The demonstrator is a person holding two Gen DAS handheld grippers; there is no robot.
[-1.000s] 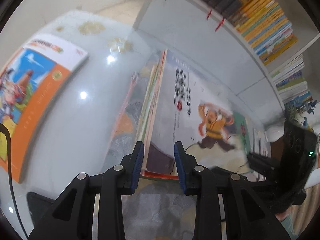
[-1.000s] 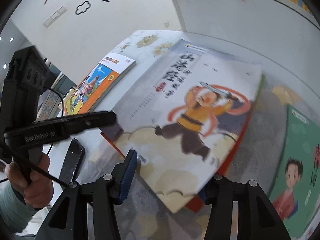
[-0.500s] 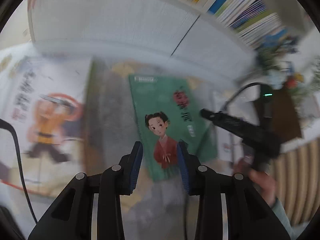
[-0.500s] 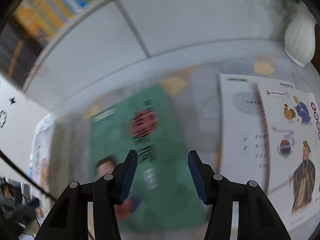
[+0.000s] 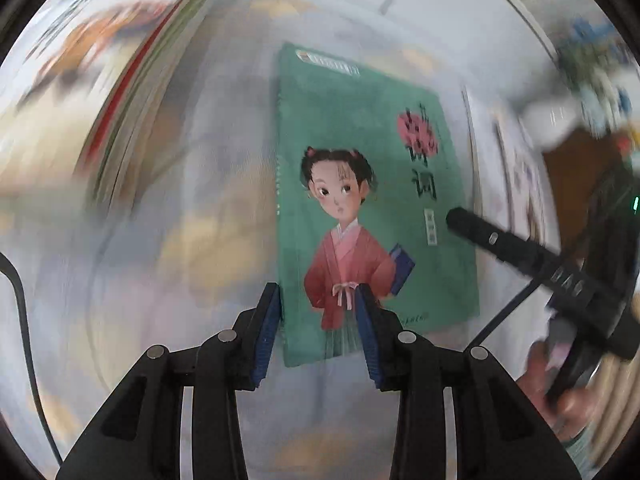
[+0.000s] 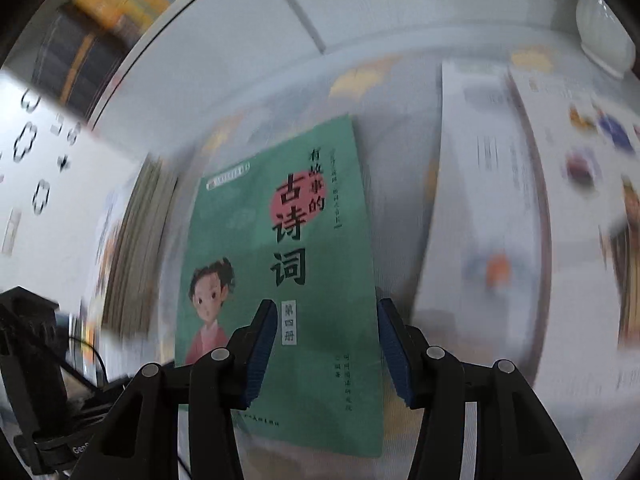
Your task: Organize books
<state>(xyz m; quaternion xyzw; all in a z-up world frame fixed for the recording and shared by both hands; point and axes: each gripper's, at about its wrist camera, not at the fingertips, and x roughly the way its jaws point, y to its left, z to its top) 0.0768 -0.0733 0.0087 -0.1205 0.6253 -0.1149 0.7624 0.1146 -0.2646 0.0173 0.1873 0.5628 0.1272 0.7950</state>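
Observation:
A green book (image 5: 360, 200) with a drawn girl in a red robe lies flat on the pale table, cover up. My left gripper (image 5: 318, 300) hovers open over its near left corner, and its pads touch nothing. In the right wrist view the same green book (image 6: 280, 240) lies under my right gripper (image 6: 326, 316), which is open over the book's near right edge. One dark finger of the right gripper (image 5: 500, 240) reaches in from the right in the left wrist view. A stack of books (image 5: 132, 80) lies to the left of the green one.
White picture books (image 6: 500, 200) lie overlapping to the right of the green book. A white vase (image 6: 604, 36) stands at the back right. A white cabinet with a bookshelf (image 6: 120, 20) runs behind the table. A person's hand (image 5: 560, 380) holds the right gripper.
Both grippers left the stack with the warrior cover, swung right and came down over the green book. The left gripper, shut on the stack's edge a second ago, now holds nothing.

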